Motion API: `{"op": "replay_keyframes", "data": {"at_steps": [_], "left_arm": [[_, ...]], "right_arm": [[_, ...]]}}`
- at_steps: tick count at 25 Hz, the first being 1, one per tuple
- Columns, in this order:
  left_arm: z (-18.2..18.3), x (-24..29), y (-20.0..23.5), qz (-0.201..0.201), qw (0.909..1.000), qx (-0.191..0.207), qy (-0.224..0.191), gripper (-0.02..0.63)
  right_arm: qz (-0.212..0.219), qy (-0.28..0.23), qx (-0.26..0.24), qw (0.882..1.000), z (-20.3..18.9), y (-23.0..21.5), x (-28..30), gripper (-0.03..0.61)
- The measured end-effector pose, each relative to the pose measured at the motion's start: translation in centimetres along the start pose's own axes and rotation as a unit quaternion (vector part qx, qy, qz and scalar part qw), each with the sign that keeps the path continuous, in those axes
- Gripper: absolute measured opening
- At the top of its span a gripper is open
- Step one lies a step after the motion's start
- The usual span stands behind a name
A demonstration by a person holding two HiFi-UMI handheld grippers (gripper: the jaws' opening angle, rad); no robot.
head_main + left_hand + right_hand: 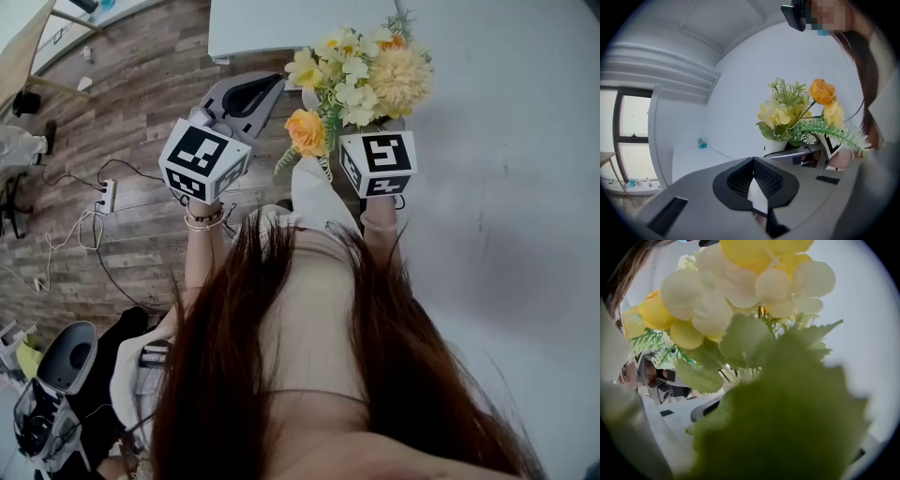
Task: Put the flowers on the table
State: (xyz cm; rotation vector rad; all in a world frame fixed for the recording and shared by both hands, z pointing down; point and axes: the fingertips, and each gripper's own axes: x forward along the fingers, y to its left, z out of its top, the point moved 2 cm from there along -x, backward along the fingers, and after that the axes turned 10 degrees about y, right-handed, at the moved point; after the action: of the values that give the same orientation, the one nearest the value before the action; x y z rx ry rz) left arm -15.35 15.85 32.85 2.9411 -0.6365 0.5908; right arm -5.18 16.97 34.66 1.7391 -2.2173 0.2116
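Flowers (361, 70), seemingly, between right tongs (373, 131)

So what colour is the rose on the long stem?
Orange; the rose in the flowers shows best in the left gripper view.

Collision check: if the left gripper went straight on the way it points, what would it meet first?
Probably the white wall: the left gripper seems aimed just over the table. The flowers sit off to its right. Depth is unclear.
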Motion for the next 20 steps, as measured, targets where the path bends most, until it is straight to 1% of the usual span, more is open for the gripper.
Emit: {"op": "replay_keyframes", "data": {"at_steps": [6, 10, 13, 17, 18, 20], "left_arm": [[-0.3, 1.3, 1.4, 0.014, 0.9999, -0.005, 0.001, 0.005], [3.0, 5.0, 3.6, 0.027, 0.9995, -0.016, 0.007, 0.005], [5.0, 6.4, 5.4, 0.037, 0.9991, -0.021, 0.008, 0.005], [8.8, 11.9, 11.5, 0.056, 0.9976, -0.036, 0.018, 0.005], [9.3, 12.8, 12.4, 0.061, 0.9972, -0.038, 0.019, 0.005], [9.4, 13.1, 12.7, 0.07, 0.9967, -0.037, 0.019, 0.005]], "right_arm": [[0.008, 0.001, -0.003, 1.0, -0.4, -1.1, 1.8, 0.261], [0.021, 0.005, -0.001, 1.0, 1.8, -5.9, 4.6, 0.261], [0.03, 0.01, -0.002, 1.0, 3.5, -8.1, 6.5, 0.261], [0.05, 0.021, -0.003, 0.999, 6.7, -14.1, 13.4, 0.261], [0.054, 0.021, -0.004, 0.998, 7.0, -15.0, 14.6, 0.261], [0.06, 0.019, -0.004, 0.998, 7.0, -15.4, 15.2, 0.261]]}}
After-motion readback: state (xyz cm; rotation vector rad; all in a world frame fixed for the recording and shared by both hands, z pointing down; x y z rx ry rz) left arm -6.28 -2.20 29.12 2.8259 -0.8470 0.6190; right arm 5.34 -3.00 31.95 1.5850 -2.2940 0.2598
